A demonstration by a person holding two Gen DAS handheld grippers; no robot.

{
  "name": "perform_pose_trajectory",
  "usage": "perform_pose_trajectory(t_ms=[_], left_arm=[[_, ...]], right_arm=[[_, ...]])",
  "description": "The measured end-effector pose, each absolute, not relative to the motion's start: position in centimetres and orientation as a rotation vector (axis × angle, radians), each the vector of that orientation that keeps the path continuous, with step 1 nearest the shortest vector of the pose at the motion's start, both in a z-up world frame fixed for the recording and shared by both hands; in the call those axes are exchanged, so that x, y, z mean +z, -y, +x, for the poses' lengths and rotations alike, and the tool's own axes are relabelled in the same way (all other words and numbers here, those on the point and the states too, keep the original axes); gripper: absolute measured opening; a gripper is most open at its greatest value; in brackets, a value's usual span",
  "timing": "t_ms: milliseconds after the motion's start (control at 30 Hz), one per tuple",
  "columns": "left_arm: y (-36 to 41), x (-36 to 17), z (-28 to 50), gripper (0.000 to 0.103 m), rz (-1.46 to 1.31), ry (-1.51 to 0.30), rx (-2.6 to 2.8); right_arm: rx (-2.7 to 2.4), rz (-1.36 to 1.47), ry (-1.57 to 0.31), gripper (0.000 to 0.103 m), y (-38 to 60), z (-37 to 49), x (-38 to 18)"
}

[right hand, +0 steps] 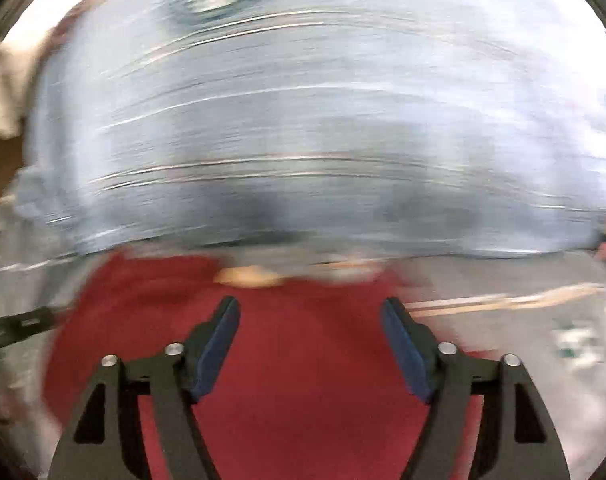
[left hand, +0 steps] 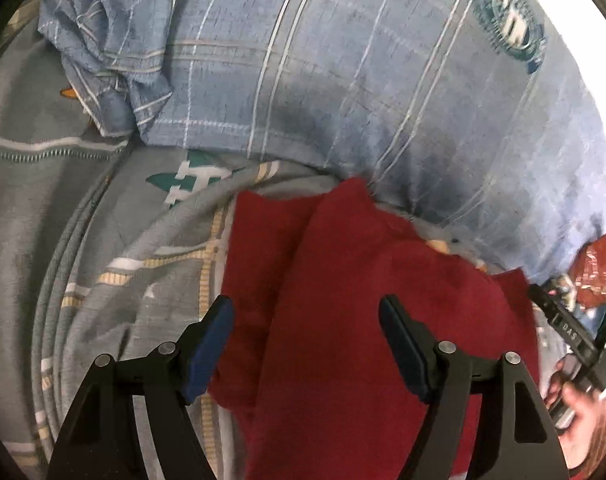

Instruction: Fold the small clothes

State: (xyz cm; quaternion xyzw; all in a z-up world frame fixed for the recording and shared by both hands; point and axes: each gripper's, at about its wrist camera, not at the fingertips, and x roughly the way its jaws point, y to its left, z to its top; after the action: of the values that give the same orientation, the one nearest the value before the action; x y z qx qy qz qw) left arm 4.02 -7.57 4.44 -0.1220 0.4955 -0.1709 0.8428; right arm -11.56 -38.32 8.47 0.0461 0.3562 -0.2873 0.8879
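Observation:
A small red garment (left hand: 343, 300) lies on the grey patterned bedsheet (left hand: 63, 200), with a fold ridge running down its left part. My left gripper (left hand: 305, 312) is open and empty, its blue pads just above the red cloth. The right wrist view is heavily motion-blurred: my right gripper (right hand: 309, 316) is open and empty over the red garment (right hand: 303, 360). The right gripper's body (left hand: 575, 336) and the hand holding it show at the right edge of the left wrist view.
A large blue plaid pillow (left hand: 343, 80) lies just beyond the red garment, with a crumpled blue plaid cloth (left hand: 103, 60) at its left. A red patterned item (left hand: 599, 272) sits at the far right. The left gripper's body (right hand: 19, 328) shows at the right view's left edge.

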Motion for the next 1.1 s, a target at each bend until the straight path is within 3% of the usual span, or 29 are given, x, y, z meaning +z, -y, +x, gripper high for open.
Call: perform_pose_trajectory(t_ms=[100,133,167,200,400,467,600,733,1000,1100], left_arm=[[8.2,2.9,4.4,0.074,-0.225,-1.083,-0.314],[8.5,2.6,4.5,0.074,-0.203,-1.09,-0.298],[8.7,2.3,4.6,0.076,-0.181,-1.093,-0.284],[9.0,2.1,4.7,0.077,-0.167,-1.094,-0.278],[9.7,1.9,5.0,0.077,-0.155,-1.093,-0.277],[9.7,2.1,5.0,0.076,-0.159,-1.092,-0.277],[9.6,2.6,4.3,0.075,-0.135,-1.078,-0.278],[9.6,2.9,3.7,0.075,-0.122,-1.069,-0.277],[9.4,3.2,3.4,0.076,-0.127,-1.068,-0.283],[9.5,3.2,3.4,0.075,-0.116,-1.066,-0.281]], right_arm=[[-0.547,0.174,-0.826,0.079,42.0,-10.9,6.3],[-0.495,0.236,-0.852,0.056,43.0,-10.8,5.5],[-0.462,0.286,-0.878,0.007,43.8,-10.6,4.7],[-0.458,0.306,-0.867,0.006,44.2,-10.6,4.5],[-0.553,0.258,-0.846,0.012,44.4,-10.5,4.0],[-0.576,0.247,-0.835,0.025,43.7,-11.1,4.8],[-0.566,0.177,-0.804,0.027,40.8,-12.8,7.8],[-0.489,0.148,-0.751,0.045,37.7,-14.8,9.8],[-0.548,0.192,-0.859,0.046,39.0,-15.0,5.2],[-0.547,0.292,-0.86,0.056,41.1,-15.5,3.9]])
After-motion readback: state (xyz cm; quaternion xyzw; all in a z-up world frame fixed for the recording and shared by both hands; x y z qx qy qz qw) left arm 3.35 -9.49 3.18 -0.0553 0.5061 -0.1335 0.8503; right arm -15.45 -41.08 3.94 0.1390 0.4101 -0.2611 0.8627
